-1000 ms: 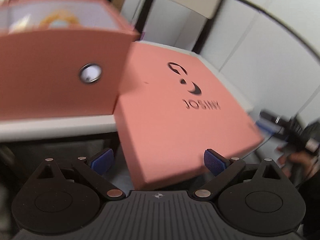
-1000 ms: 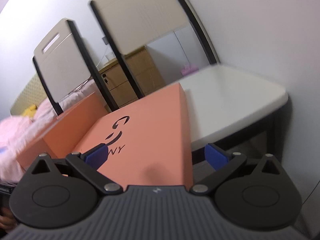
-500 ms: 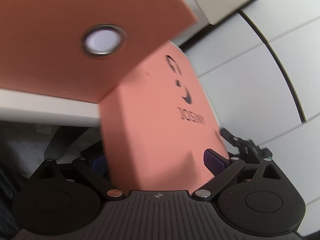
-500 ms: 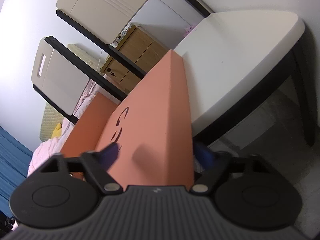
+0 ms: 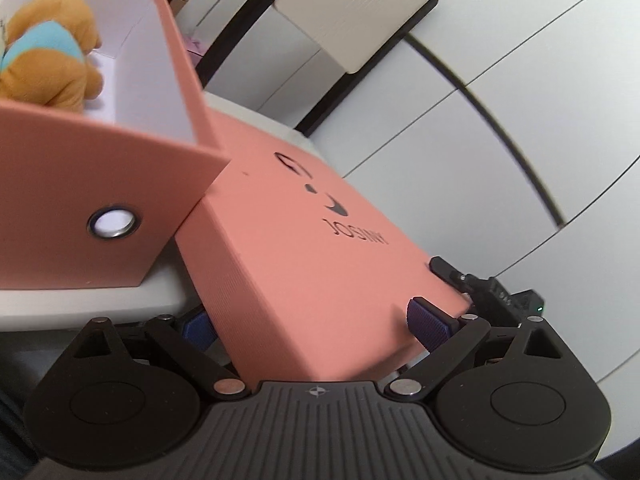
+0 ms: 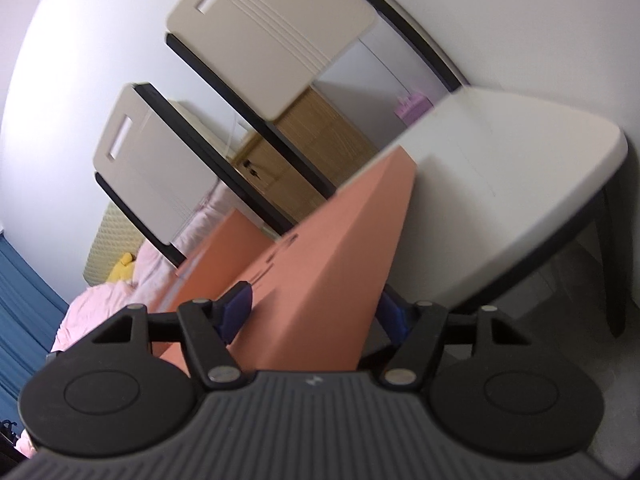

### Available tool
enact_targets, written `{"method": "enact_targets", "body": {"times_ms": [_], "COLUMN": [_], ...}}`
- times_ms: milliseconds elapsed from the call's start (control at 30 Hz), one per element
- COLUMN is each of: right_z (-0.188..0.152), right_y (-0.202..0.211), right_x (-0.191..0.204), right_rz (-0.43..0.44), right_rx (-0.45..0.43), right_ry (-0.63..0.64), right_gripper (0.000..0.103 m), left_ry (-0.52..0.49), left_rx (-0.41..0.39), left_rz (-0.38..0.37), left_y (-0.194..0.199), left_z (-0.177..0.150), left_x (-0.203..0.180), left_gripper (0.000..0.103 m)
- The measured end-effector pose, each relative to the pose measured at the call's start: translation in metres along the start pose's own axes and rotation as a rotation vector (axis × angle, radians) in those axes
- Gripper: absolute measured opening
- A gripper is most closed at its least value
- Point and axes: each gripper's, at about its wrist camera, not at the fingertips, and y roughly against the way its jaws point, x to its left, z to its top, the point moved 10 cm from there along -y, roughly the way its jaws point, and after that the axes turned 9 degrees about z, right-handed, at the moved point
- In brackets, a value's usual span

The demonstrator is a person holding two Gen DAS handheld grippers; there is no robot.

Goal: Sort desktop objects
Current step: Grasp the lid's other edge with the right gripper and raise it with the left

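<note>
A flat salmon box lid (image 5: 312, 248) with a black logo hangs tilted over the table's near edge. My left gripper (image 5: 316, 326) is shut on its near edge, one blue pad above, one below. My right gripper (image 6: 316, 314) is shut on the lid's (image 6: 340, 256) other side. The open salmon box (image 5: 100, 168) stands to the left, and a brown and blue plush toy (image 5: 48, 56) lies inside it. The right gripper's fingers (image 5: 480, 288) show past the lid's far corner in the left wrist view.
The white table (image 6: 500, 184) has a rounded corner and black legs. Two beige chair backs (image 6: 272, 28) stand behind it. A wooden cabinet (image 6: 316, 140) and pink bedding (image 6: 100, 304) lie beyond.
Both grippers have closed on the lid's edges. The lid has been raised and tilted, and the box's inside with the plush toy has come into view.
</note>
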Motion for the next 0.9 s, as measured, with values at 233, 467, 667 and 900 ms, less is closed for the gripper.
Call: {"method": "enact_targets", "body": {"times_ms": [233, 467, 667, 900], "right_z": [0.01, 0.025, 0.05, 0.087], "right_y": [0.012, 0.019, 0.018, 0.009], "right_x": [0.014, 0.03, 0.053, 0.092], "right_rz": [-0.009, 0.013, 0.039, 0.088], "right_rx": [-0.028, -0.048, -0.079, -0.108], "right_ry": [0.022, 0.061, 0.119, 0.202], "right_gripper": [0.068, 0.068, 0.068, 0.068], "left_ry": [-0.015, -0.037, -0.051, -0.063], "left_rx": [-0.012, -0.04, -0.053, -0.06], "left_rz": [-0.031, -0.054, -0.049, -0.013], "left_y": [0.009, 0.028, 0.037, 0.062], "left_z": [0.011, 0.018, 0.04, 0.076], "left_x": [-0.008, -0.012, -0.026, -0.04], "left_gripper": [0.097, 0.097, 0.098, 0.098]}}
